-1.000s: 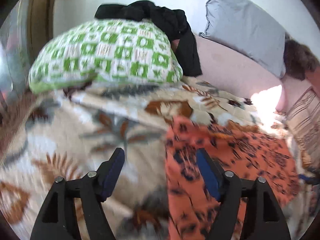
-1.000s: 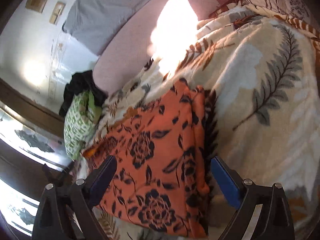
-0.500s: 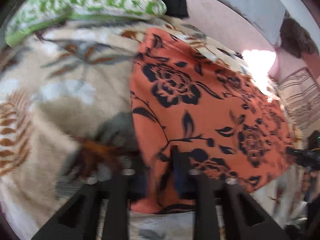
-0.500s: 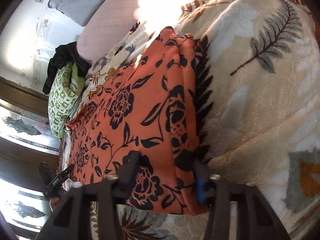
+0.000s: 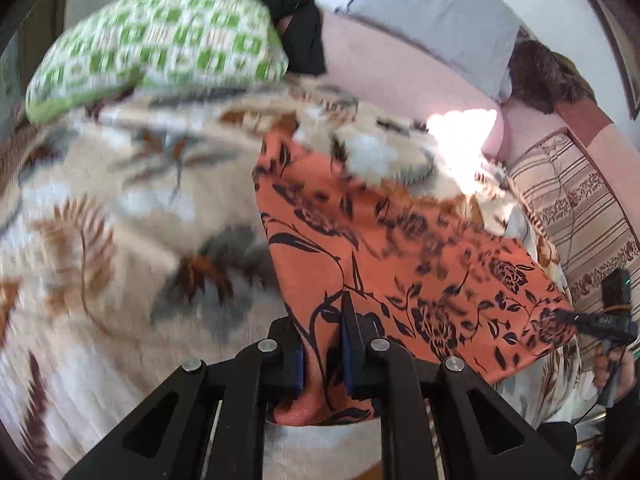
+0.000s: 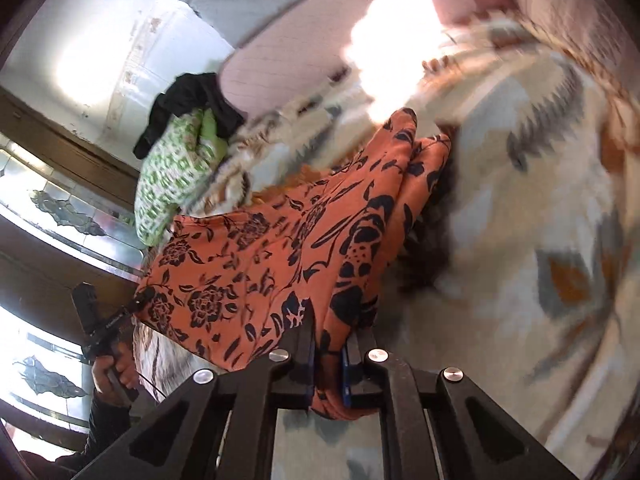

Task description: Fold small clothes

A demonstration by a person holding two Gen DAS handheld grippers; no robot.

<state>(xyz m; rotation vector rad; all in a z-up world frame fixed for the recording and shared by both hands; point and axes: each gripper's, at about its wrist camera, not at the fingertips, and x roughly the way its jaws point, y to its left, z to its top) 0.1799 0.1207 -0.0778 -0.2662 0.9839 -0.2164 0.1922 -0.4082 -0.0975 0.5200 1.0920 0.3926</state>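
Both tools, left tool point(image 5: 322, 354) and right tool point(image 6: 327, 364), have just clamped shut on near corners of the soft, limp orange cloth point(image 5: 400, 264), lifting it off the bed point(image 5: 120, 208).

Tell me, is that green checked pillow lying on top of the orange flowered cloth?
No, the green checked pillow lies apart on the leaf-patterned blanket, beyond the orange flowered cloth.
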